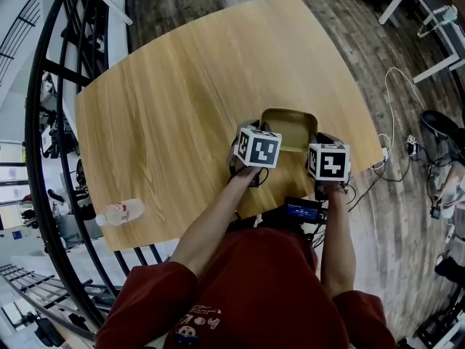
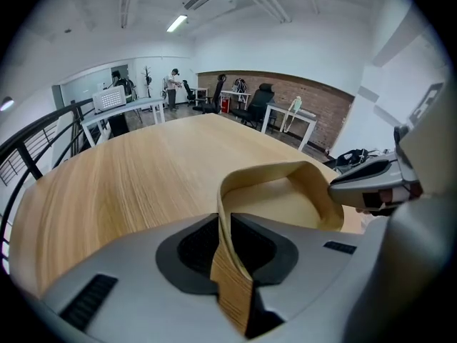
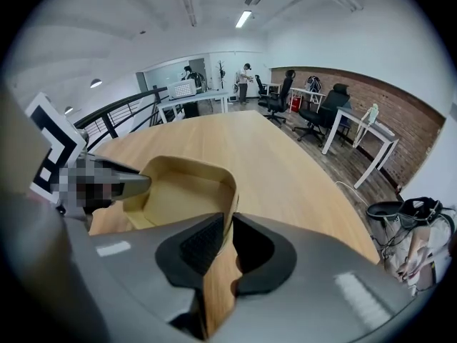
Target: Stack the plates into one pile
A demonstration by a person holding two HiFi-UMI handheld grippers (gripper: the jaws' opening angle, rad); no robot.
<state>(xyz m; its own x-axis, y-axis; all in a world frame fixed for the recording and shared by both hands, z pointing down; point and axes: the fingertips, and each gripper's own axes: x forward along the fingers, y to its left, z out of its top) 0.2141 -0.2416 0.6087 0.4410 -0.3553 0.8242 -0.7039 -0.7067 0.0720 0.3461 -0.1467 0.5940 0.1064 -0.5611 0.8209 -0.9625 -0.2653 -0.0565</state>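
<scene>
A tan, square, deep-rimmed plate (image 1: 287,126) is over the near edge of the pale wooden table (image 1: 182,107). The left gripper (image 2: 223,224) pinches its left rim and the right gripper (image 3: 230,224) its right rim, jaws nearly together. A clear plastic bottle (image 1: 121,211) lies at the table's near-left corner, label unreadable.

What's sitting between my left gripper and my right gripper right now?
The square tan wooden plate: the left gripper is shut on one side rim, the right gripper on the opposite rim. The head view shows it spanning the gap.
</scene>
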